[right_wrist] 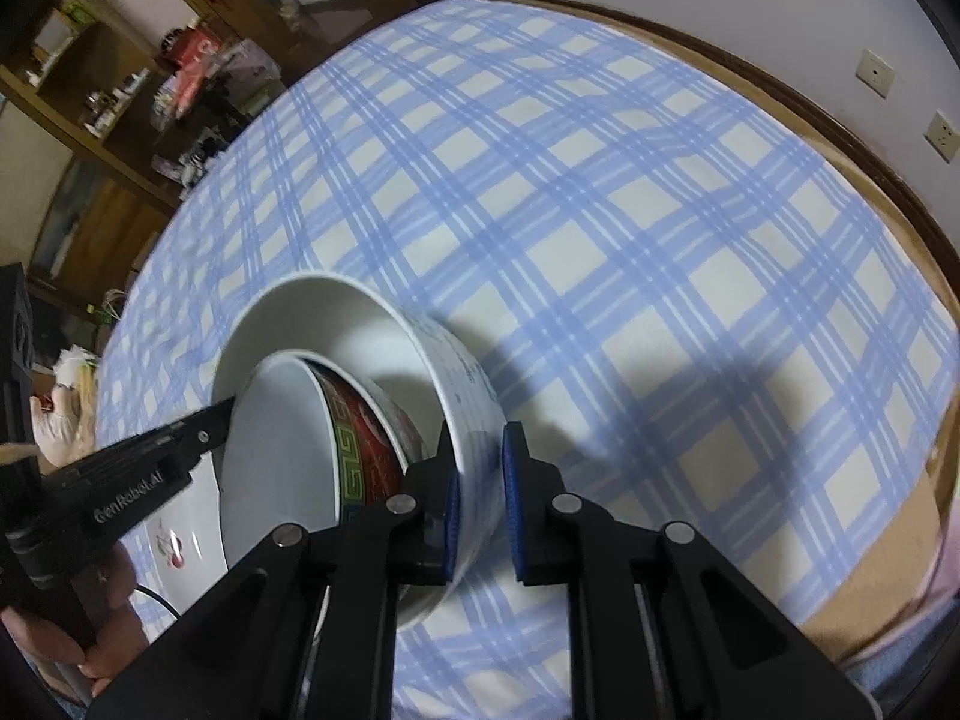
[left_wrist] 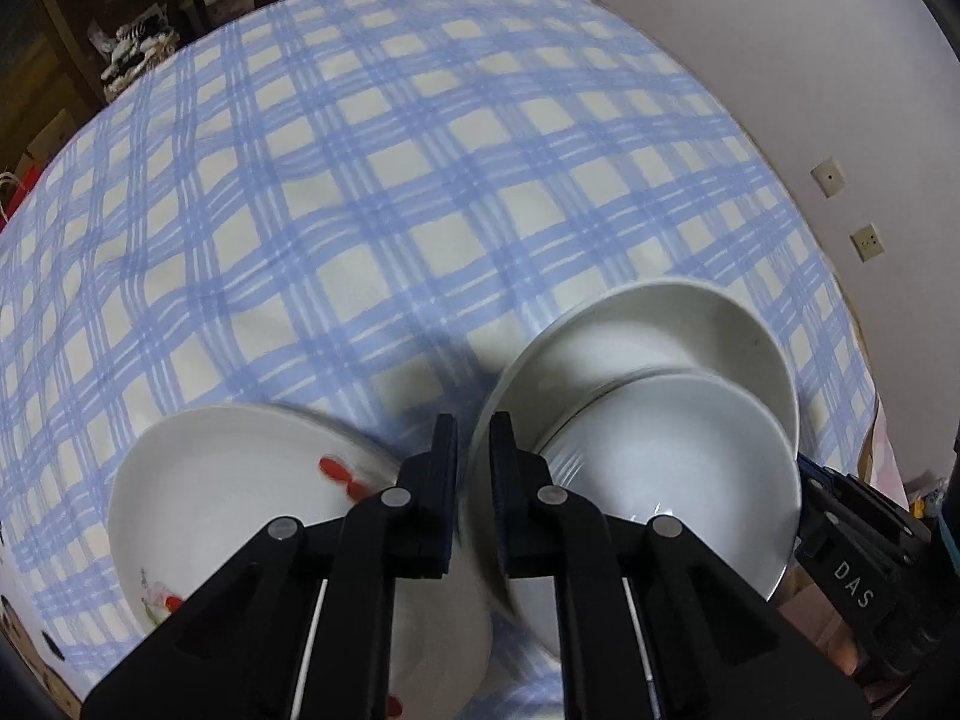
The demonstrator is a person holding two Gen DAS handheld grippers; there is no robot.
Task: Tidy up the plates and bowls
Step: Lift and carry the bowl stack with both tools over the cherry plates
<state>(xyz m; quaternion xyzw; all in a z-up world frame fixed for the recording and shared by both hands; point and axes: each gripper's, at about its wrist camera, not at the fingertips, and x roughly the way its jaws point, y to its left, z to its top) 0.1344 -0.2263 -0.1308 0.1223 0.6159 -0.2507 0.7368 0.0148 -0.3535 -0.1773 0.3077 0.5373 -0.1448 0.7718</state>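
My left gripper (left_wrist: 473,462) is shut on the near rim of a large white bowl (left_wrist: 648,330), which has a smaller bowl (left_wrist: 678,468) nested inside it. My right gripper (right_wrist: 480,480) is shut on the opposite wall of the same large bowl (right_wrist: 462,396); the inner bowl (right_wrist: 282,450) has a red and green patterned outside (right_wrist: 360,450). The left gripper also shows in the right wrist view (right_wrist: 225,414), at the bowl's far rim. A white plate with red flower marks (left_wrist: 240,510) lies on the cloth to the left, also seen in the right wrist view (right_wrist: 180,534).
The table carries a blue and white checked cloth (left_wrist: 390,192). A white wall with sockets (right_wrist: 876,72) runs along the right side. Wooden shelves with clutter (right_wrist: 150,90) stand beyond the far left edge.
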